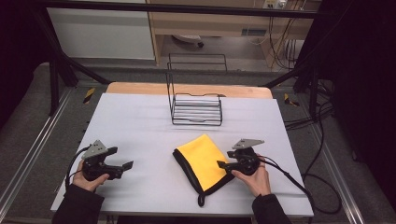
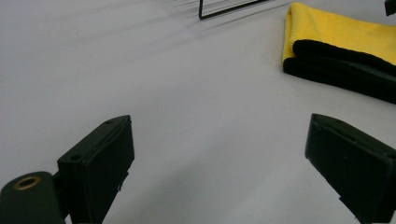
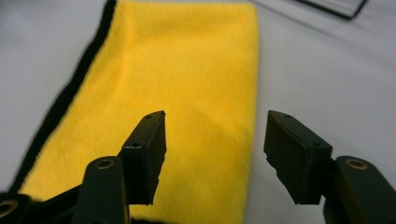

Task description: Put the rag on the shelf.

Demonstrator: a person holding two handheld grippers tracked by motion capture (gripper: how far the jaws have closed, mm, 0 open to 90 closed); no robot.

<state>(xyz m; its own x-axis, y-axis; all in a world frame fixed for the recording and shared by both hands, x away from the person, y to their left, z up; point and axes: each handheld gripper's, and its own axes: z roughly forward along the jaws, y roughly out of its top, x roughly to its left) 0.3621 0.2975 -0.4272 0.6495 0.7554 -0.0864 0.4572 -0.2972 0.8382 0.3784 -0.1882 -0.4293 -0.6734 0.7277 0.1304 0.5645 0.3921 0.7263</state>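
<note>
Your right gripper (image 1: 223, 164) is sitting at about five o'clock on the table (image 1: 140, 121), its tips lying at the right edge of the folded cloth (image 1: 201, 161). In the right gripper view its two black, blocky jaws are standing apart with nothing pinched between them; one is hovering over the yellow cloth (image 3: 177, 84), the other over the bare surface just past the cloth's straight edge.

The cloth is lying flat a little below the table's centre, roughly at six o'clock from the wire rack (image 1: 196, 108). It is a soft, fuzzy fabric, yellow on top, folded into a long rectangle with a black underside and black trim showing along its left side (a small black loop is sticking out at its near corner). In the left gripper view the folded cloth (image 2: 336, 42) is showing its rounded, doubled layers, yellow over black.

Your left gripper (image 1: 122, 168) is resting at about seven o'clock, well apart from the cloth, with its jaws spread wide over the smooth, pale, matte table top (image 2: 187, 93) and gripping nothing.

The rack, made of thin black wire with an upright back frame, is standing at twelve o'clock.
</note>
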